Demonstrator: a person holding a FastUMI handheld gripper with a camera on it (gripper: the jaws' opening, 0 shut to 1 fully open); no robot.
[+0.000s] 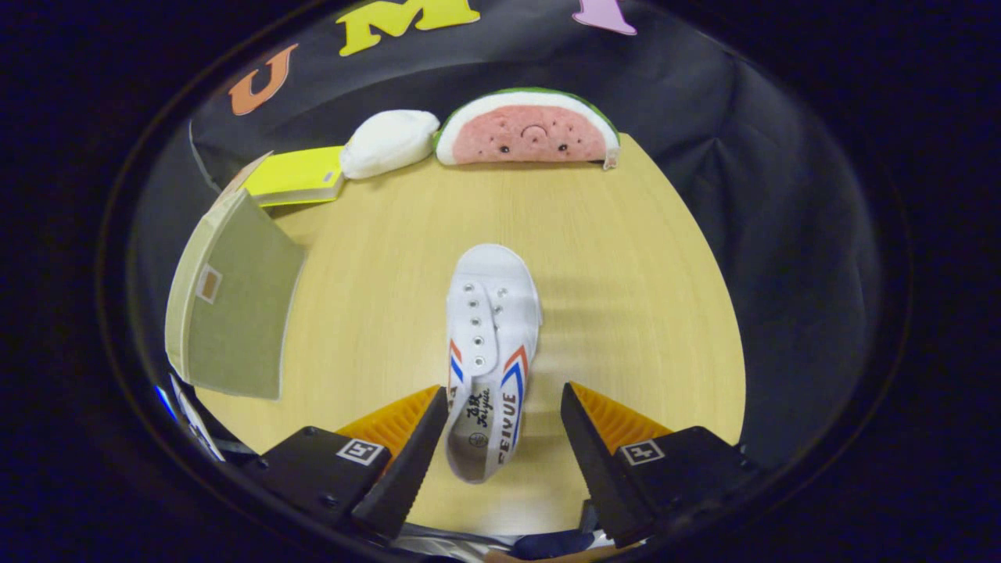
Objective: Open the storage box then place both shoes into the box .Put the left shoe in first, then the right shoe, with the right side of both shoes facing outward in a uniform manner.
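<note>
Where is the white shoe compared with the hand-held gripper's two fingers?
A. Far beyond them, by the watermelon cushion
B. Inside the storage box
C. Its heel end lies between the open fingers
C: the white shoe has its heel end between the spread fingers of the hand-held gripper, toe pointing away.

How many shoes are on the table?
1. The white shoe lies on the table, heel between the open fingers of the hand-held gripper, toe pointing toward the watermelon plush. Another may be hidden in the box to the left.
</note>
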